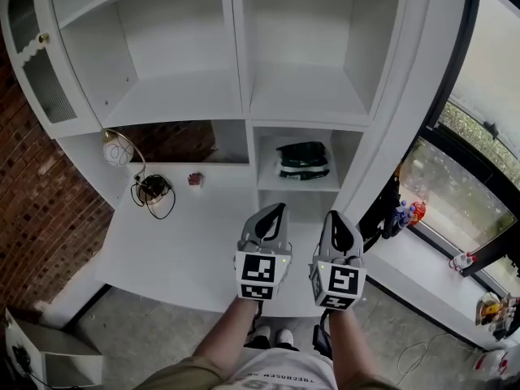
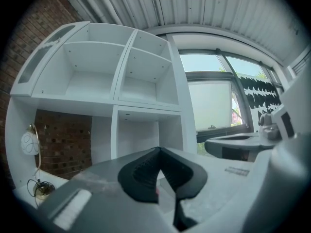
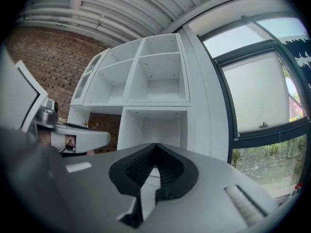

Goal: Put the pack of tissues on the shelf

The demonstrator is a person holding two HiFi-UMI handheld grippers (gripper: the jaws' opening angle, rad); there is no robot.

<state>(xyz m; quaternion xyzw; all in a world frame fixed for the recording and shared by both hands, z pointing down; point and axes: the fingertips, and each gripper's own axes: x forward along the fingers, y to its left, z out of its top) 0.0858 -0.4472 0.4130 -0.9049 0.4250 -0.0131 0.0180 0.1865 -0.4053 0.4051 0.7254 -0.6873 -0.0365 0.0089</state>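
White shelf (image 1: 302, 102) holds the pack of tissues (image 1: 302, 160); lamp (image 1: 117, 149) and cables (image 1: 155, 192) sit left.

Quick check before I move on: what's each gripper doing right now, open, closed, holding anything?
Left gripper: closed, holding nothing.
Right gripper: closed, holding nothing.

pack of tissues (image 1: 302, 160) on shelf (image 1: 297, 187), white desk (image 1: 187, 234)
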